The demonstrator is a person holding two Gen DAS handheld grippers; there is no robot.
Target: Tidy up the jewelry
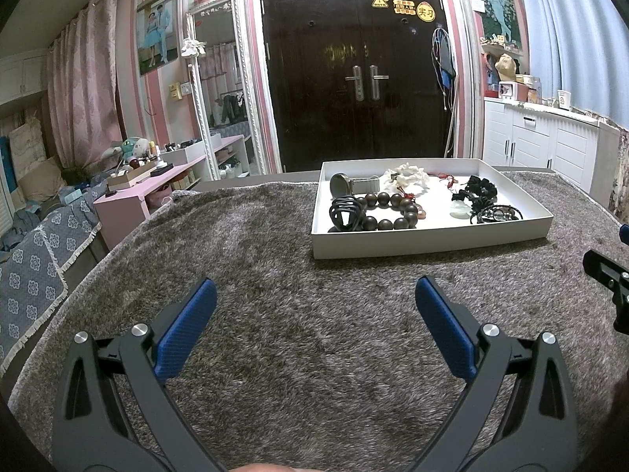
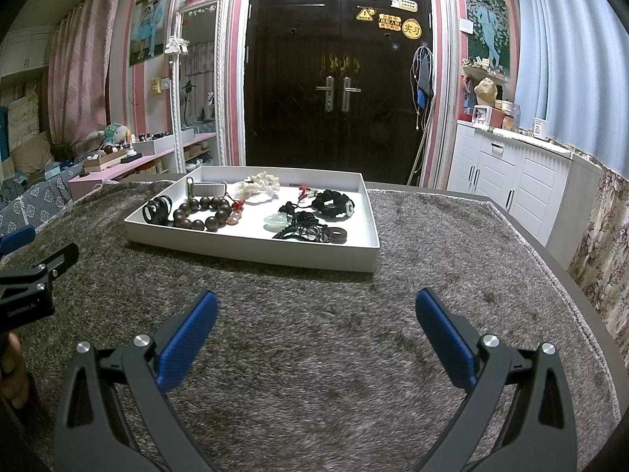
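A white tray sits on the grey shaggy table cover, also in the right wrist view. In it lie a dark wooden bead bracelet, a watch, a black coiled piece, a white flower piece, a pale jade pendant and black hair ties. My left gripper is open and empty, hovering before the tray. My right gripper is open and empty, short of the tray's near wall.
The grey cover spreads across the table around the tray. A pink shelf with clutter stands at the left, white cabinets at the right, a dark double door behind. The other gripper shows at each view's edge.
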